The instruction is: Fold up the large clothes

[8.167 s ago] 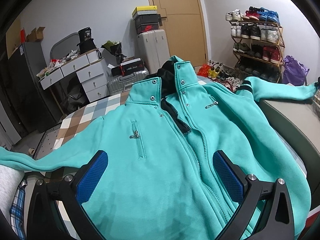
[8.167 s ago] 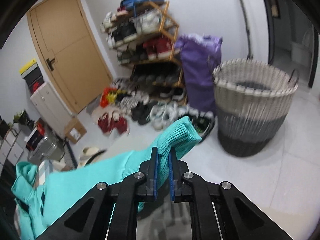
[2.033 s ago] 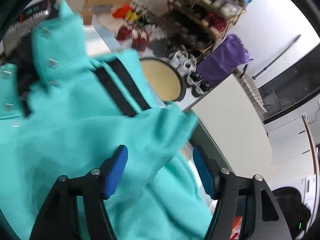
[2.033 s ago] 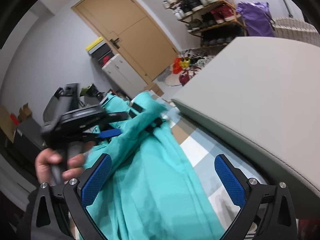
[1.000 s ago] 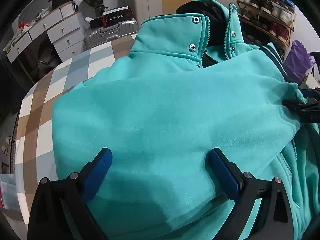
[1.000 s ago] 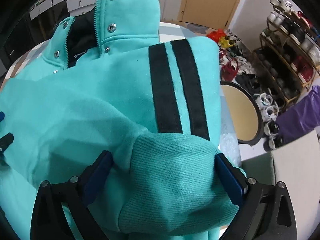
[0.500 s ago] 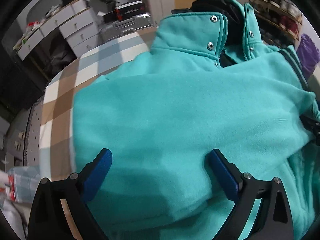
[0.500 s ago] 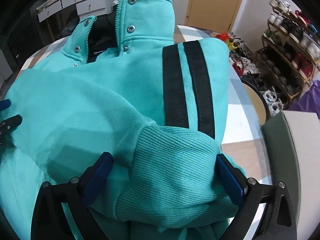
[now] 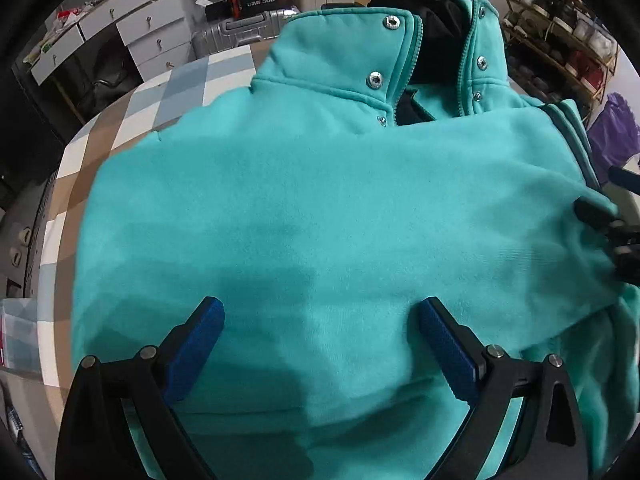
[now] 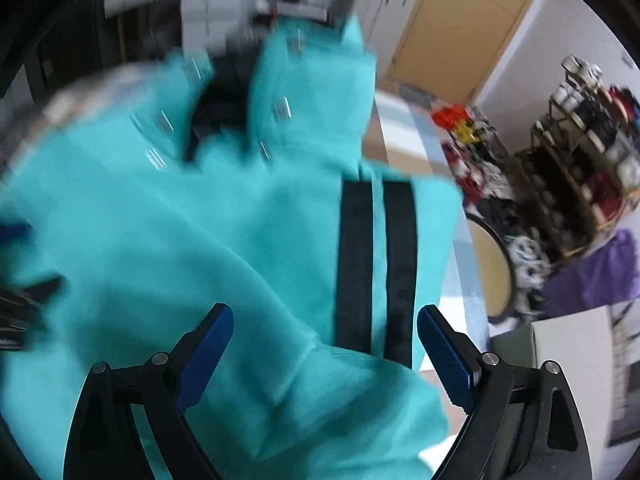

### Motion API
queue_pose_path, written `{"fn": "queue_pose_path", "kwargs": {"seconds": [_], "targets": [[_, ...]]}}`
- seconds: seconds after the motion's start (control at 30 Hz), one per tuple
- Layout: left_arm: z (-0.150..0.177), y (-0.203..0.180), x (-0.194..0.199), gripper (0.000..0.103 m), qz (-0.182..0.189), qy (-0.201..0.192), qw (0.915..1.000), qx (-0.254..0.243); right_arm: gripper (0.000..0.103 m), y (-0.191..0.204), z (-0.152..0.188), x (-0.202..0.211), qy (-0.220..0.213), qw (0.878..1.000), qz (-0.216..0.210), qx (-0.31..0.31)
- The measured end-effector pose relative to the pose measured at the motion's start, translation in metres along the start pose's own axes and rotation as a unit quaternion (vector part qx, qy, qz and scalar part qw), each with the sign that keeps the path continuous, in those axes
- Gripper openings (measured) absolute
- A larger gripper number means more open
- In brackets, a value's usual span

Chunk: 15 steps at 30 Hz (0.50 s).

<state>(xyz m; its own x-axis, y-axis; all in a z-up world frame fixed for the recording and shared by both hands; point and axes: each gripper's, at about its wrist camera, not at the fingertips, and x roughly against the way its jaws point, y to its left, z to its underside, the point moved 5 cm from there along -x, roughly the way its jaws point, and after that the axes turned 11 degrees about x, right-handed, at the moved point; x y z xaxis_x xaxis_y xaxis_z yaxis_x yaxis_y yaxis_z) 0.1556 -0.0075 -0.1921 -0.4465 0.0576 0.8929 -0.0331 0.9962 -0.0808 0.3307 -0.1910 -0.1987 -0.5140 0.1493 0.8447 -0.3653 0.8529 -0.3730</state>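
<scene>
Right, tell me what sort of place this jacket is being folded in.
Most likely a lived-in room of a home, perhaps near the entrance. A shoe rack full of shoes stands by the wall, a silver suitcase and a white chest of drawers sit behind the checked table, and there is a wooden door.

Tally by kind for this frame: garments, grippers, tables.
Jacket: 1
Grippers: 2 (left gripper, open; right gripper, open, its jaws have just been closing slightly with the jacket between them, not pinched)
Table: 1
Total: 4
</scene>
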Motion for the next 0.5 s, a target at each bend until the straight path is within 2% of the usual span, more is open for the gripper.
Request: {"fn": "queue_pose_path", "kwargs": {"seconds": [0.03,0.07,0.1,0.17,0.23,0.27,0.33,0.4,0.43,0.47,0.5], "targets": [[0.0,0.0,-0.001,0.098,0.002,-0.003,1.0,0.002,0.092,0.002,0.004,-0.013,0.015,1.0,-0.006,0.005],[-0.001,0.003,-0.004,0.1,0.002,0.0,1.0,0.006,0.094,-0.001,0.004,-0.015,-0.012,1.0,-0.015,-0.009],[-0.002,0.004,-0.005,0.1,0.005,0.002,1.0,0.009,0.099,-0.004,0.003,-0.019,-0.01,1.0,-0.014,-0.011],[-0.004,0.005,-0.004,0.1,0.006,0.008,0.9999,0.006,0.099,-0.01,0.002,-0.02,-0.007,0.999,-0.03,-0.017],[-0.005,0.007,0.004,0.099,0.015,0.007,0.9998,0.009,0.095,-0.018,0.0,-0.005,-0.03,0.999,-0.017,-0.015],[-0.005,0.008,0.01,0.099,0.032,0.0,0.9994,0.015,0.095,-0.021,0.001,0.006,-0.043,0.999,-0.013,-0.014],[-0.005,0.008,0.019,0.099,0.057,-0.017,0.998,0.022,0.095,-0.021,0.006,0.023,-0.064,0.997,-0.032,-0.015],[-0.003,0.009,0.014,0.099,0.047,-0.012,0.9985,0.025,0.095,-0.017,0.014,0.035,-0.081,0.994,-0.068,-0.016],[0.0,0.01,0.005,0.099,0.041,0.005,0.9988,0.026,0.095,-0.018,0.019,0.036,-0.082,0.993,-0.079,-0.021],[0.003,0.009,0.001,0.099,0.036,0.01,0.999,0.023,0.095,-0.014,0.025,0.029,-0.07,0.993,-0.093,-0.029],[0.005,0.008,0.0,0.099,0.031,-0.003,0.9994,0.013,0.095,-0.011,0.029,0.021,-0.053,0.994,-0.096,-0.031]]}}
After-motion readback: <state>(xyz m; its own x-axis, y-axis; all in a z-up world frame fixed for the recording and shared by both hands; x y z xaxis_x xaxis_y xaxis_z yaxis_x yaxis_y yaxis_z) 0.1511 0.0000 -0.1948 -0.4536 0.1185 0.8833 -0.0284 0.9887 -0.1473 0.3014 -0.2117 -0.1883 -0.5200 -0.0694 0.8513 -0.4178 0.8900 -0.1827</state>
